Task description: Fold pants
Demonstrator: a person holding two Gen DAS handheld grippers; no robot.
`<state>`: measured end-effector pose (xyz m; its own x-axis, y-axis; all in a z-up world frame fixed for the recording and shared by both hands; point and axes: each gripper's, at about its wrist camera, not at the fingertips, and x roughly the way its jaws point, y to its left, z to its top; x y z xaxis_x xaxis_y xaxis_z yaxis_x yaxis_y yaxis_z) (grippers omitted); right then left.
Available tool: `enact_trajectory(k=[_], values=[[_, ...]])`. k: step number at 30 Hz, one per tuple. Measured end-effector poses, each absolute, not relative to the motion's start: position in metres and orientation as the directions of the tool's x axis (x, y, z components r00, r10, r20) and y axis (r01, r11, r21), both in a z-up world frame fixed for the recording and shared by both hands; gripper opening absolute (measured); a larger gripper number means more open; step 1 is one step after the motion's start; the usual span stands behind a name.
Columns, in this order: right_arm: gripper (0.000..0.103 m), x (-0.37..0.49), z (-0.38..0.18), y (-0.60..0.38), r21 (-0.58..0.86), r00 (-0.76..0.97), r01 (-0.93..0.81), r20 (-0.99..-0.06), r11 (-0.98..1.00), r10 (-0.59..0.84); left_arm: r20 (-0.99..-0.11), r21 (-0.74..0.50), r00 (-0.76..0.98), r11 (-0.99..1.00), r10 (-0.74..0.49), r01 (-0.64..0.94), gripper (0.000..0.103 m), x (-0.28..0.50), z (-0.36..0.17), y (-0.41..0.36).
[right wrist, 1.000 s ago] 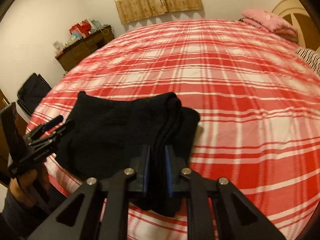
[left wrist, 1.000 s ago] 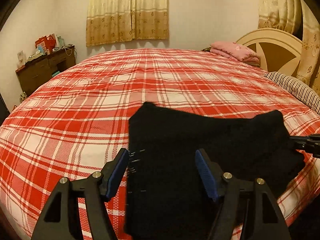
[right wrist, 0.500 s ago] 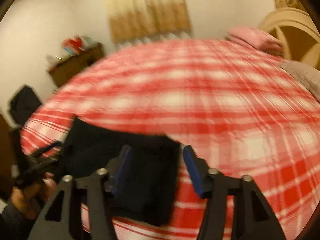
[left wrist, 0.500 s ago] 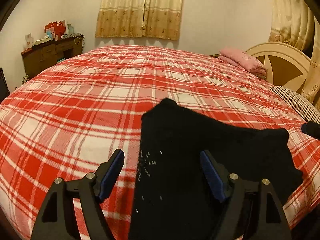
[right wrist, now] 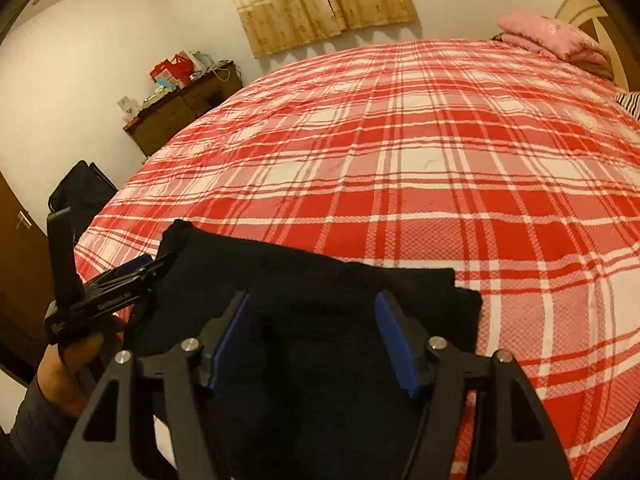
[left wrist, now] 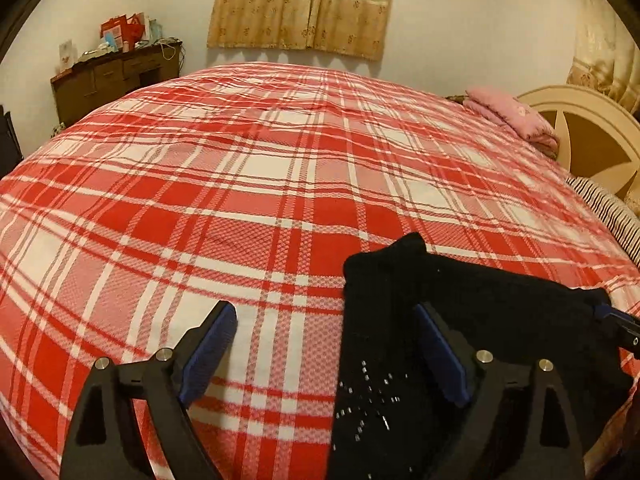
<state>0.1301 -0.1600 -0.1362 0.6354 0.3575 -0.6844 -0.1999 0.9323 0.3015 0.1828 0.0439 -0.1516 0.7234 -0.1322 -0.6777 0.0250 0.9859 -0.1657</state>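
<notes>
Covering nearly the whole of both views, a red-and-white plaid bedspread [left wrist: 248, 184] lay smooth over a wide bed. At its near edge rested the folded black pants [right wrist: 320, 320], a flat dark bundle with a scatter of small shiny studs [left wrist: 368, 396] showing on the near part in the left wrist view.

The left gripper [left wrist: 324, 350] hovered over the pants' left edge with its fingers [left wrist: 208, 348] spread wide and opening further; only the bedspread and the cloth's edge lay below, and the blue pads pressed on nothing. The right gripper [right wrist: 314, 340] hung above the middle of the bundle, its fingers [right wrist: 394, 344] moderately apart and closing, with the black cloth beneath them and no pad visibly pinching it.

At the far wall hung yellow-beige patterned curtains [left wrist: 304, 4]. To the far left stood a dark wooden dresser [left wrist: 112, 80] cluttered with red bags and small items. At the far right a folded pink blanket [left wrist: 512, 116] lay near a cream headboard [left wrist: 588, 136], with a striped pillow [left wrist: 612, 212] beside it. In the right wrist view a person's hand [right wrist: 76, 364] gripped the left tool's handle at the near left, close to a black bag [right wrist: 80, 192] on the floor.
</notes>
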Motion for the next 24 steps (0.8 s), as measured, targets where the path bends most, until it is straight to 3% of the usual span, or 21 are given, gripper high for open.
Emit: enact_trajectory(k=[9,17,24], values=[[0.074,0.079,-0.112,-0.158,0.259,0.688,-0.257,-0.628,0.931,0.364,-0.641,-0.183,0.751,0.982,-0.160,0.053,0.091,0.145,-0.128,0.048],[0.074,0.072,-0.145,-0.153,0.180,0.624,-0.270,-0.716,0.946,0.314,-0.685,-0.180,0.707,0.981,-0.173,0.066,0.091,0.146,-0.152,0.042],[0.076,0.072,-0.149,-0.150,0.127,0.636,-0.293,-0.714,0.948,0.292,-0.681,-0.204,0.707,0.977,-0.189,0.064,0.091,0.144,-0.155,0.045]])
